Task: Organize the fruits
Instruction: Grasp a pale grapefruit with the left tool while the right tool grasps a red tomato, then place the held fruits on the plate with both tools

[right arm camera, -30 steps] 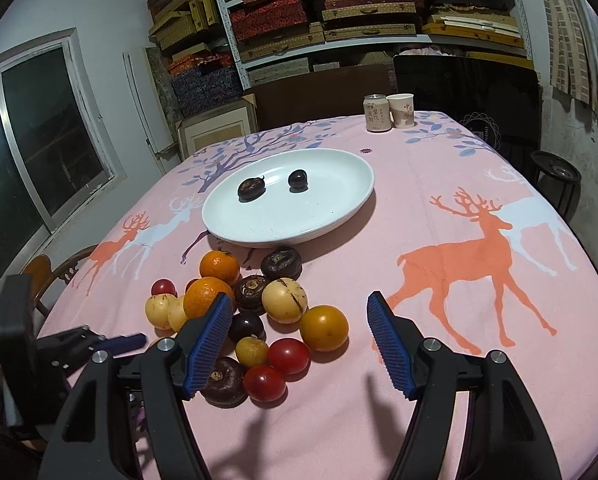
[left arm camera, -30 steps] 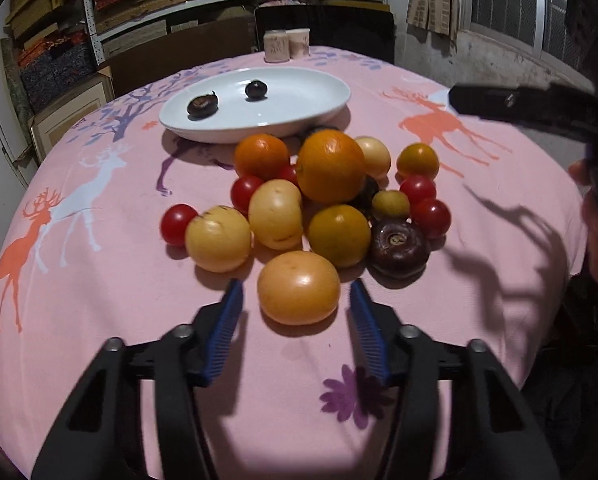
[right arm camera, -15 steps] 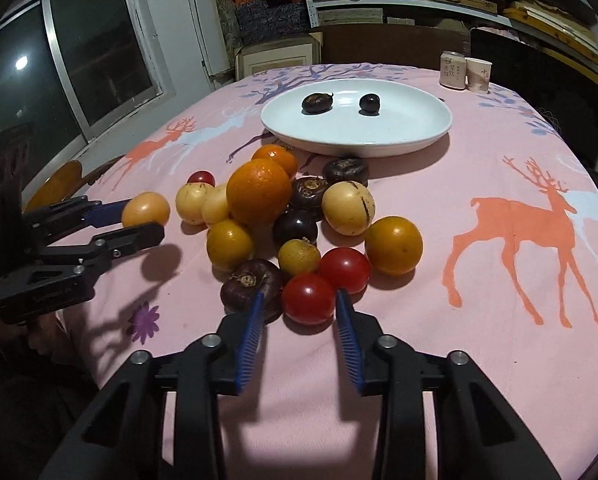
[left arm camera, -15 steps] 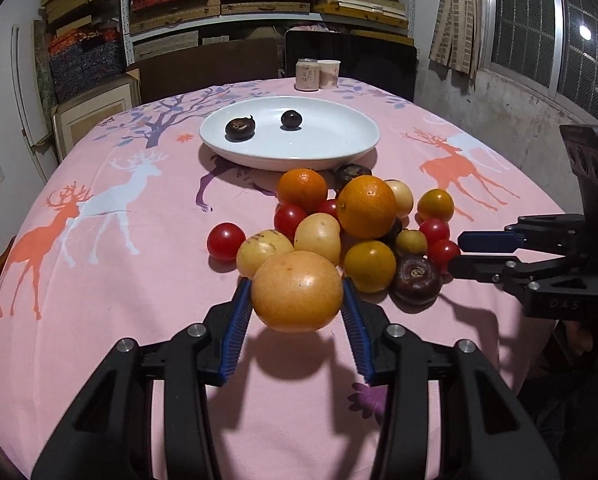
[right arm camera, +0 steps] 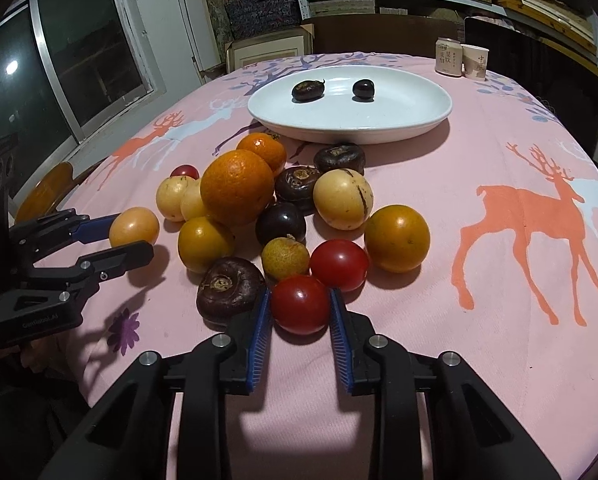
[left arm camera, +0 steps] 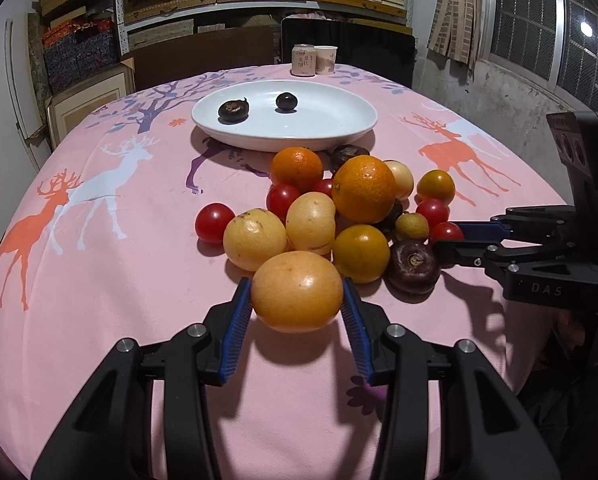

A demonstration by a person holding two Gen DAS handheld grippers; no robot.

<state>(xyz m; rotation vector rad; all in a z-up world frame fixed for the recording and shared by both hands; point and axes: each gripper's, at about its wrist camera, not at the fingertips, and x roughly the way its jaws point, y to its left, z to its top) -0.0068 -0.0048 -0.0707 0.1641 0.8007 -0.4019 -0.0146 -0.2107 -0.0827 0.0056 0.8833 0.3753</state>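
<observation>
While the heap of fruit fills the middle of both views, my left gripper (left arm camera: 298, 300) at the lower centre of its frame is clenched on a yellow-orange fruit (left arm camera: 297, 291), its blue pads pressing each side, and the fruit's shadow falls on the pink tablecloth (left arm camera: 99, 280) just beneath it. Seen from the right wrist view, that same fruit (right arm camera: 134, 227) sits at the left edge of the frame between the left gripper's fingers. My right gripper (right arm camera: 300, 308) at the lower centre of its own frame has its pads against both sides of a red tomato (right arm camera: 300, 304), grasping it at the near edge of the heap; a dark brown fruit (right arm camera: 230, 288) lies touching its left finger, and a second tomato (right arm camera: 339, 265) sits just behind. A big orange (right arm camera: 237, 187) tops the pile. Toward the upper centre of both frames stands the white plate (left arm camera: 331, 128), holding two dark fruits well apart from each other.
</observation>
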